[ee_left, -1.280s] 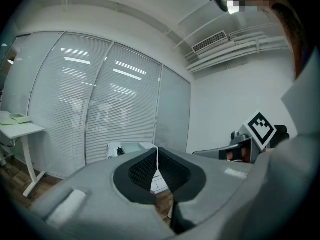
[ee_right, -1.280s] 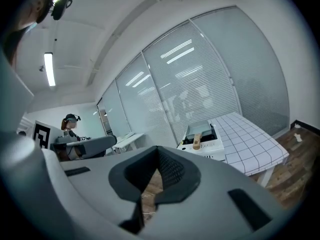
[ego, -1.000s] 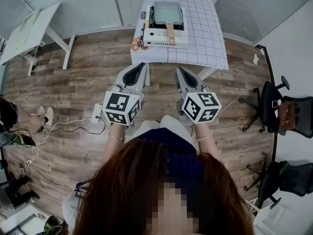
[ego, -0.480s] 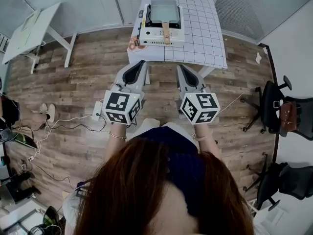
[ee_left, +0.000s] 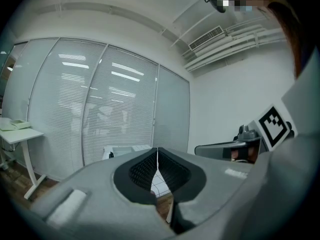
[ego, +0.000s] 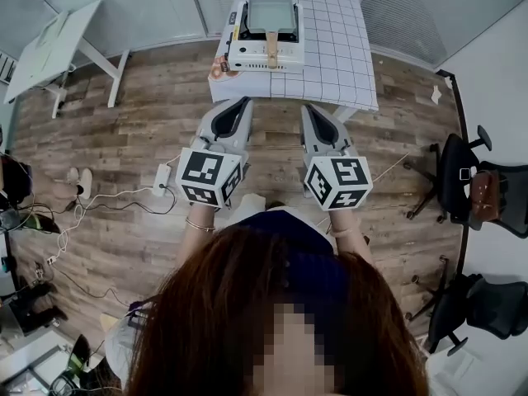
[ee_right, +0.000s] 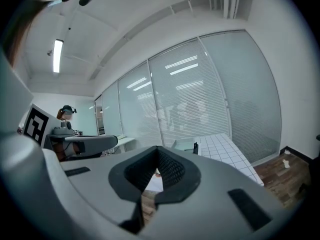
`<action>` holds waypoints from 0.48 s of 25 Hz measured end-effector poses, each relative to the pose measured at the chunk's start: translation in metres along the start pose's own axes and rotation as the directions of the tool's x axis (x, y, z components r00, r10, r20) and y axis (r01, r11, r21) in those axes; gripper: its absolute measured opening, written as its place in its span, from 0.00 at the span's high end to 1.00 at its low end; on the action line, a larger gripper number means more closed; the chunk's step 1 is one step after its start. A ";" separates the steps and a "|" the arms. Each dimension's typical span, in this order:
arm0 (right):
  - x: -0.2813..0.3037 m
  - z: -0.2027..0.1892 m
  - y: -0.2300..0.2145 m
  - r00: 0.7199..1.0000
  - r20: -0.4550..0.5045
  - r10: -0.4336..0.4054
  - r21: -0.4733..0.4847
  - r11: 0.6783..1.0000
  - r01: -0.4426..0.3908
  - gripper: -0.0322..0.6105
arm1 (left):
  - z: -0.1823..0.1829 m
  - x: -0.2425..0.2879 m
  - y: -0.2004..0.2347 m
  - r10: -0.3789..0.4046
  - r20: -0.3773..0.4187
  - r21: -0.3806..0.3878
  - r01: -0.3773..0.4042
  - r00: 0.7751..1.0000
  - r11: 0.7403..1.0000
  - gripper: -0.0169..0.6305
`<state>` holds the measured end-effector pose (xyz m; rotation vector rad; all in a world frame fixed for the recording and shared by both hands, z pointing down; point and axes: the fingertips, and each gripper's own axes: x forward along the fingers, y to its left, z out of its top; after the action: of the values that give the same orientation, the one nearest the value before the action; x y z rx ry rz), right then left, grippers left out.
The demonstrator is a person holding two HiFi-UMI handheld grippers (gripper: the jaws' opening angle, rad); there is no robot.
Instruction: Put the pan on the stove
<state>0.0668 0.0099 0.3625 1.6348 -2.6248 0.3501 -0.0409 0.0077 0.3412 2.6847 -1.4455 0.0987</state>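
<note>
One pan (ego: 271,13) on one stove (ego: 247,57); left tongs (ego: 240,100), right tongs (ego: 307,107) both closed

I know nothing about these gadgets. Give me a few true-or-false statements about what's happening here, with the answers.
1. The pan sits on the stove. True.
2. The left tool is gripping the pan. False: its jaws are shut on nothing, and it is held over the floor, short of the table.
3. The right tool has its jaws together and is empty. True.
4. The table has a plain red cover. False: the cover is white with a grid of dark lines.
</note>
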 end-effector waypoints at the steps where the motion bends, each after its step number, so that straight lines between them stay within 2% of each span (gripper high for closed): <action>1: -0.002 0.000 -0.002 1.000 0.002 -0.003 -0.003 1.000 0.003 0.94 | 0.000 0.001 -0.003 -0.002 -0.001 0.001 0.002 1.000 1.000 0.95; 12: -0.015 0.006 -0.015 0.999 0.015 -0.029 -0.008 1.000 0.029 0.94 | 0.001 0.009 -0.026 -0.018 -0.008 0.001 0.018 1.000 1.000 0.95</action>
<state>0.0876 0.0160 0.3574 1.6776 -2.6071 0.3267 -0.0144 0.0142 0.3395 2.6945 -1.4187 0.1083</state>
